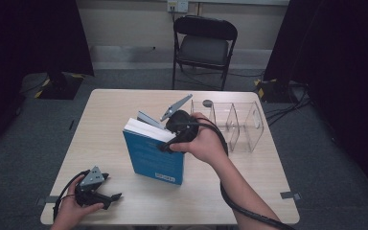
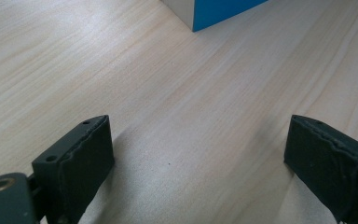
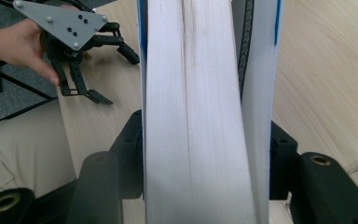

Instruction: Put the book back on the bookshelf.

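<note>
Right tongs (image 1: pixel 165 143) are clamped on a blue-covered book (image 1: pixel 154 158), which stands upright on its lower edge near the middle of the counter (image 1: pixel 120 103). The grip sits at the book's top right corner, on the page-edge side, with the person's right hand (image 1: pixel 202 139) wrapped around the tool above it. In the right gripper view the white page block (image 3: pixel 191 116) runs up between the two black jaws, one jaw pressed against each cover; the pages gape a little partway through the block. The blue cover shows as thin strips at either side of the pages.

Left tongs (image 1: pixel 106 189) rest low at the near left corner of the counter, held by the left hand (image 1: pixel 69 211), well apart from the book. Their jaws stand spread wide with bare wood between them, gripping nothing; the left gripper view shows both pads (image 2: pixel 81 163) apart over the counter (image 2: pixel 177 93), with a corner of the blue book (image 2: pixel 219 11) at the top edge. The same tool shows in the right gripper view (image 3: pixel 109 74), jaws apart, grey plate on top.

A clear plastic divider rack (image 1: pixel 235 125) stands on the counter's far right side, just beyond the right hand. A black folding chair (image 1: pixel 203 45) stands behind the counter.
</note>
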